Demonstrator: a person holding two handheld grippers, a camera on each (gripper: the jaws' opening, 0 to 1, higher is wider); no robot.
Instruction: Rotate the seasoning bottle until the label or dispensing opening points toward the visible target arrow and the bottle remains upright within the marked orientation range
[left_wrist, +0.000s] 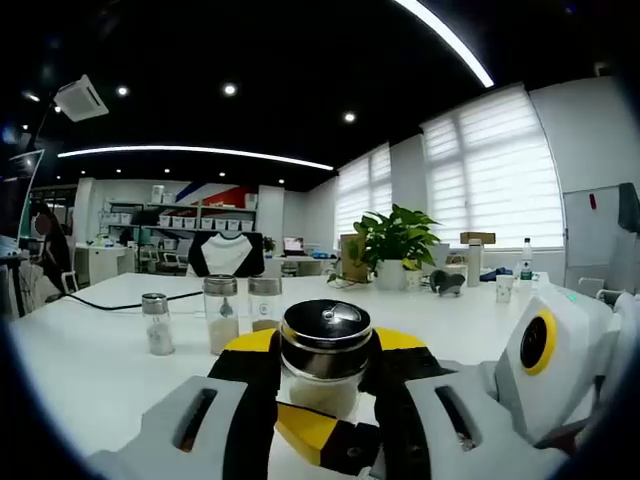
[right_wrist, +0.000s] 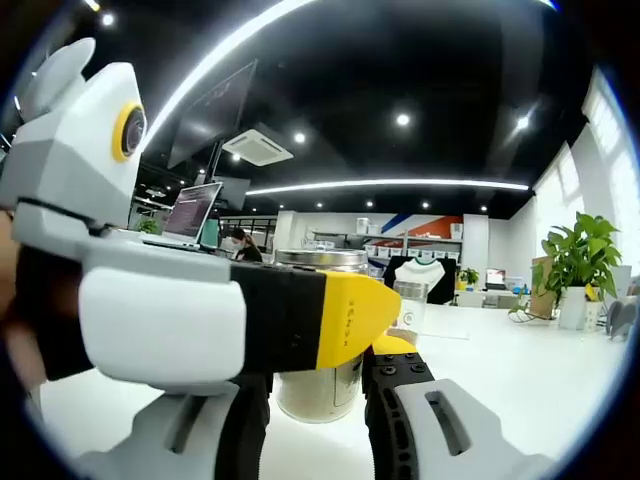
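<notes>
**Gripping the seasoning bottle on the white table**

Standing upright on the white table (left_wrist: 90, 350), the seasoning bottle (left_wrist: 326, 355) was between the two jaws of the left gripper (left_wrist: 326, 385), which were closed against its glass sides. The bottle had a shiny metal lid and a pale powder inside. No arrow or mark was visible on the table near it.

In the left gripper view, from left to right, a small shaker (left_wrist: 156, 323) stood on the table, then two taller glass jars (left_wrist: 221, 312) just beside each other, all behind the held bottle and apart from it. A black cable (left_wrist: 120, 301) lay across the table behind them. Farther right a potted plant (left_wrist: 398, 243) stood near the window, and some small items and a plastic bottle (left_wrist: 525, 261) were well apart at the far edge. At the right side the white body of the right gripper (left_wrist: 545, 350) came into this view, near the left gripper.

In the right gripper view, the left gripper (right_wrist: 300, 315) crossed from the left and covered most of the seasoning bottle (right_wrist: 318, 385). The jaws of the right gripper (right_wrist: 318, 410) rose on both sides of the bottle base; I cannot tell if they pressed it. Behind stood a glass jar (right_wrist: 411, 305), and the plant (right_wrist: 578, 265) was at the far right.
</notes>
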